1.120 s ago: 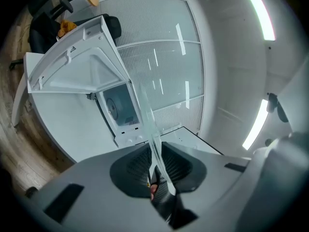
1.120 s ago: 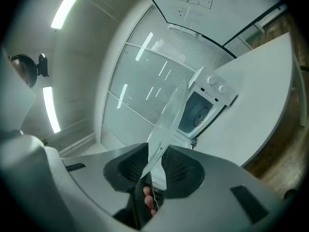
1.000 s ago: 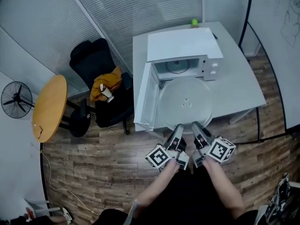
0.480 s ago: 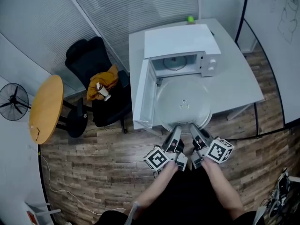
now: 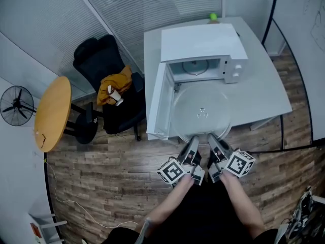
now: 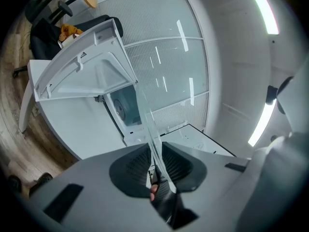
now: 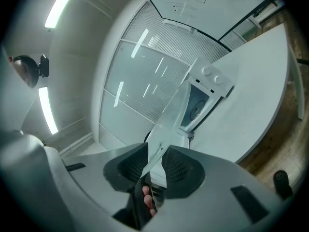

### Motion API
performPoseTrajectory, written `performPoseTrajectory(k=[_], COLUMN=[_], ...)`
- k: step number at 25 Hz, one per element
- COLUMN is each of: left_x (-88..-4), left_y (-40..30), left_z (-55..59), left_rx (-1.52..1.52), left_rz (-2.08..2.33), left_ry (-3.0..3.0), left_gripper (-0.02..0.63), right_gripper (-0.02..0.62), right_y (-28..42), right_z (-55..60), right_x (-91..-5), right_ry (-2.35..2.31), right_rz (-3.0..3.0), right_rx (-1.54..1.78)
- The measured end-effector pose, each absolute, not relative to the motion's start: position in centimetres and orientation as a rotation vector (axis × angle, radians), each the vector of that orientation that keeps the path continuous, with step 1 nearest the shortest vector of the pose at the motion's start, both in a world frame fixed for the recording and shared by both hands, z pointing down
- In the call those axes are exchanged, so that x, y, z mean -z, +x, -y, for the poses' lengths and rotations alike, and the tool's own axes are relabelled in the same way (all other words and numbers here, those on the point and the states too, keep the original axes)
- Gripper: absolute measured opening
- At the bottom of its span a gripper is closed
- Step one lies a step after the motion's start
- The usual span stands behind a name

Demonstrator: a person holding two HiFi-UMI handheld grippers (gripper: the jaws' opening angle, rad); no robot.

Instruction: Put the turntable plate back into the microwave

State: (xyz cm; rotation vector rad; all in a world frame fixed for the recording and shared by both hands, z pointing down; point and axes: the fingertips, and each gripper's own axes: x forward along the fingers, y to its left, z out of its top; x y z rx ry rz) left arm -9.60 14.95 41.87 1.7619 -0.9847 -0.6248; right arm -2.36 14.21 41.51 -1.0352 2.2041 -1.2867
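- The left gripper (image 5: 193, 142) is clenched on the near rim of the round clear glass turntable plate (image 5: 200, 112). In the left gripper view its dark ribbed pads (image 6: 133, 166) press the glass from both sides.
- The right gripper (image 5: 212, 140), just beside it, grasps the same rim, with the glass pinched between its pads (image 7: 181, 168).
- The plate lies flat outside the microwave, over the front part of the white table (image 5: 264, 85), just before the open cavity.
- Behind it stands the white microwave (image 5: 203, 42), its door (image 5: 158, 103) swung wide to the left.
- A small green ball (image 5: 213, 17) sits at the table's far edge.
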Motion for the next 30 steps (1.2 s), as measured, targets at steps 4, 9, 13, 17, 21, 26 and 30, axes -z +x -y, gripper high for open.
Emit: performPoseTrajectory(k=[4,9,13,17,21,26,30], left_x=[-41.9,-41.7,-42.2,-42.9,-43.6,-44.5,-45.0], left_y=[-9.4,-9.4,-9.1,-8.7,-8.1,-7.3,-6.7], left_z=[-13.1,-10.7,-8.7,-6.7,-4.9,-2.8,-1.6], left_rx=[0.614,0.604,0.601,0.589,0.587,0.585,0.578], left_rz=[1.0,1.035,1.067,1.105,1.132,1.16,1.193], left_ry=[1.776,1.777,1.762,1.734,1.699,1.652,1.642], left_gripper=[0.063,0.064,0.066,0.067,0.067,0.066,0.066], right_gripper=[0.098,0.098,0.098,0.1,0.1,0.103,0.104], right_y=[-2.3,-2.4,-2.3,-1.8,-1.4,-0.6,-0.2], right_z=[-12.3,-9.9,-7.7,-5.5,-3.6,-1.3,0.1], right_x=[-41.9,-42.2,-42.6,-43.5,-44.4,-45.3,-45.8], right_ry=[-1.03,-1.012,-0.987,-0.976,-0.962,-0.938,-0.915], right_rz=[-2.215,-2.214,-2.235,-2.256,-2.262,-2.276,-2.301], right_rx=[1.295,1.328,1.359,1.394,1.447,1.492,1.523])
